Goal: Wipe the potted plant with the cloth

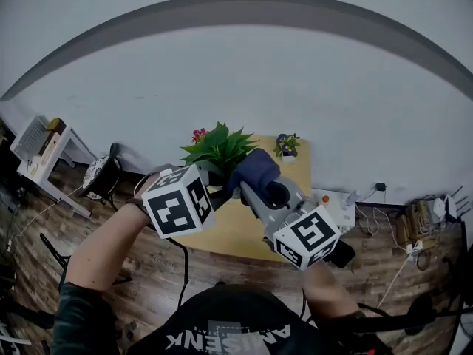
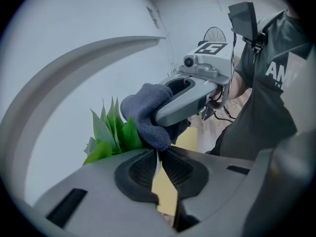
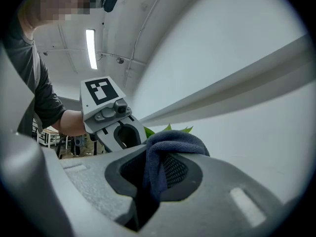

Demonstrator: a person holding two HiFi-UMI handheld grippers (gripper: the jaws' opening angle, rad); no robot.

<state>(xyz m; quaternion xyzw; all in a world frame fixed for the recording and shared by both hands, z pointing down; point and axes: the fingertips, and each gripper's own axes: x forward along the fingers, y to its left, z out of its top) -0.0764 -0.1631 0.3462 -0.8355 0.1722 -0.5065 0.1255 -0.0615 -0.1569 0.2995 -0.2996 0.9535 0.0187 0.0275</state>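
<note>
Where head view hides it, left gripper fingers pinch leaf; right gripper clamps cloth.

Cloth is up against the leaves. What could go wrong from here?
The left gripper is pinching what looks like a thin leaf of the potted plant; tugging while wiping may tear it. The cloth sits bunched in the right gripper and could slip out under rubbing.

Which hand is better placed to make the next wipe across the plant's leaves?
Right. The right tongs are clamped on the blue cloth, bunched at the green leaves. The left tongs pinch only a thin leaf, apparently steadying it.
</note>
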